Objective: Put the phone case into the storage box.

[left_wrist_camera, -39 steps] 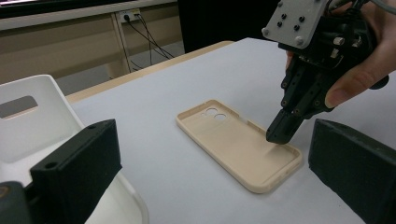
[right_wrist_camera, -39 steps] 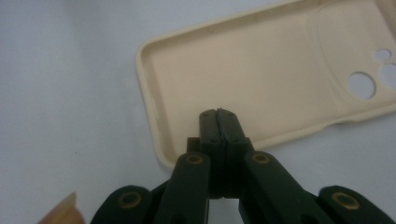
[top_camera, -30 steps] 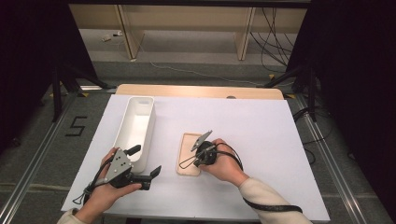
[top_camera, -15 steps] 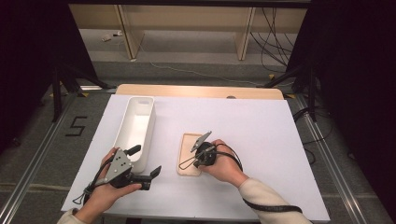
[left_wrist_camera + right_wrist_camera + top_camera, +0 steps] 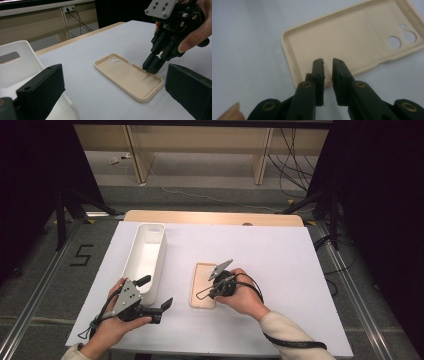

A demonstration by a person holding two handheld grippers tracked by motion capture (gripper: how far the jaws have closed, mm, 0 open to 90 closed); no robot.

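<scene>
Two grippers are at work, one in each of my hands, and the step in hand looks like the approach to picking up the beige phone case, which lies inner side up on the white surface, just right of the long white bin. My right gripper hangs over the case's long side wall near its plain end, away from the camera holes; its jaws stand nearly closed, a narrow gap between them, and they pinch nothing yet. In the left gripper view those tips seem to touch or almost touch the rim, though I cannot tell which. My left gripper rests low near the front edge of the surface, beside the bin's near end, its jaws spread wide and empty. As I judge it, the next move calls for setting the thin wall into that narrow gap, one jaw inside the case and one outside, then squeezing before any lift; the wall is low and could slip out. Beyond the surface I see a pale wooden edge, a grey floor with cables, wooden legs of furniture and dark curtains at both sides.
</scene>
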